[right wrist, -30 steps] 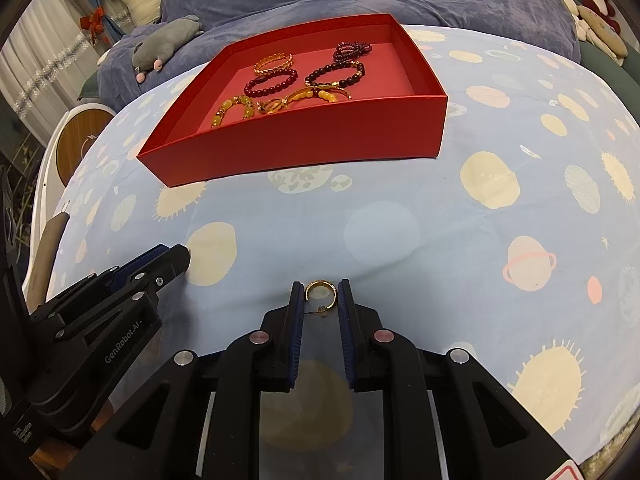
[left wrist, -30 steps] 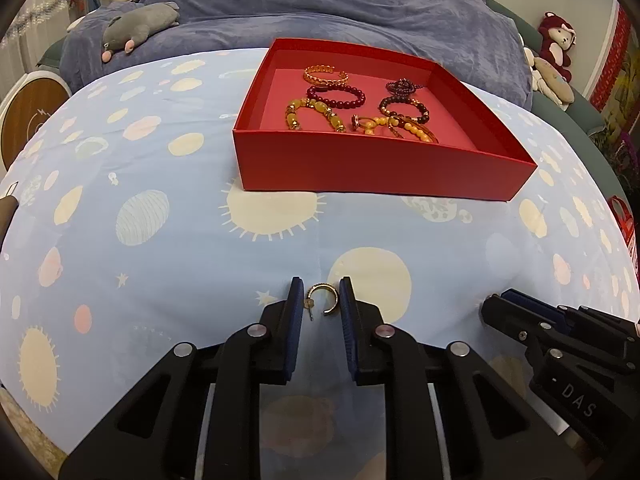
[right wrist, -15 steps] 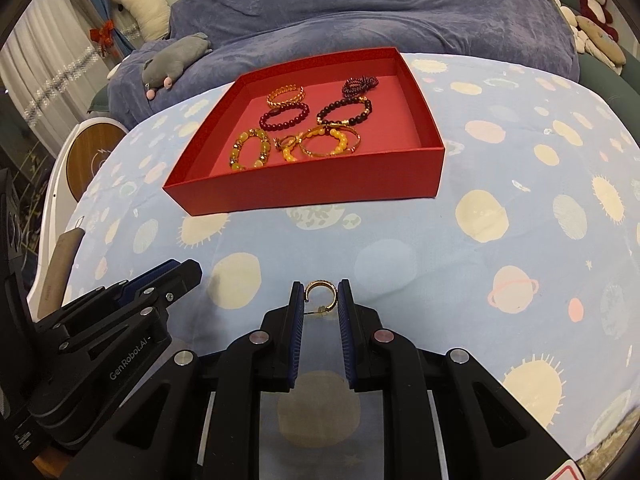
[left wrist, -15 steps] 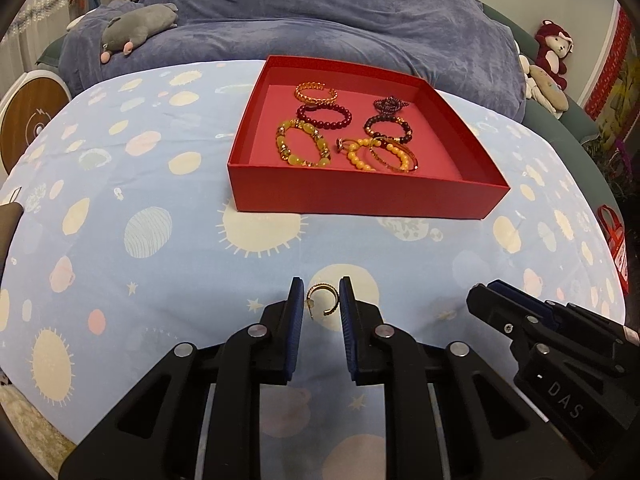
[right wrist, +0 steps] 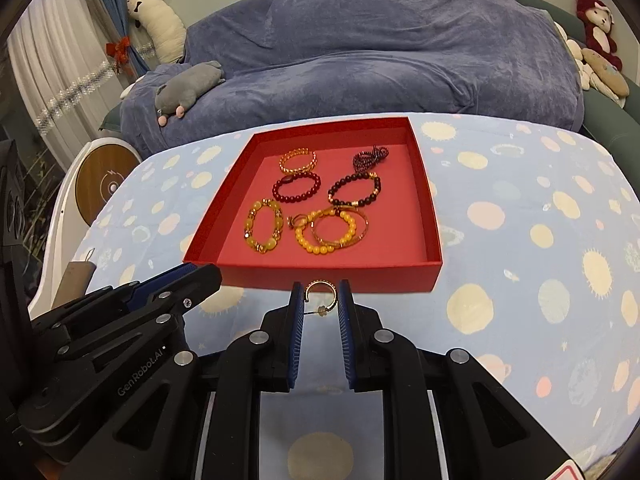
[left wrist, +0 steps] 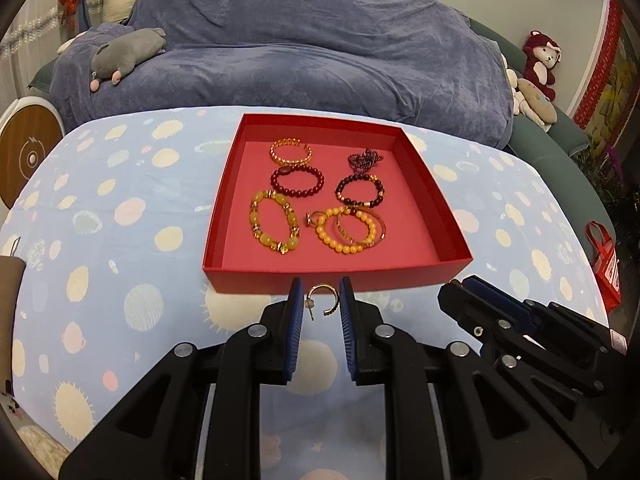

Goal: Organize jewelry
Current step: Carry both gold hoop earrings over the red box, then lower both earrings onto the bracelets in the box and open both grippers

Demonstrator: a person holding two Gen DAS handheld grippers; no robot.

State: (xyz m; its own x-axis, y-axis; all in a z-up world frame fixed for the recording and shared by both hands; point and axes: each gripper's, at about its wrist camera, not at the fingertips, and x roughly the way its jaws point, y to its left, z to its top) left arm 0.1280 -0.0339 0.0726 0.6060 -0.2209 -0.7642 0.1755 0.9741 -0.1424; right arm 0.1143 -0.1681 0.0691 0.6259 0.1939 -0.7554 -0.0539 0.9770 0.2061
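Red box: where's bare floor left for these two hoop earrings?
In the red box, bare floor runs along the near wall and down the right side beside the dark bead bracelet. Centre and left are crowded: yellow bracelet, orange bead bracelet overlapping a bangle.

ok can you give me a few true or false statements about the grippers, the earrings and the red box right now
1. The left gripper holds a gold hoop earring between its pads. True.
2. The right gripper is empty. False: it is shut on a second gold hoop earring.
3. The red box already holds several beaded bracelets. True.
4. The box stands on a bare wooden table. False: it stands on a light blue planet-print cloth.
5. A grey plush toy lies inside the box. False: it lies on the blue-covered sofa behind.
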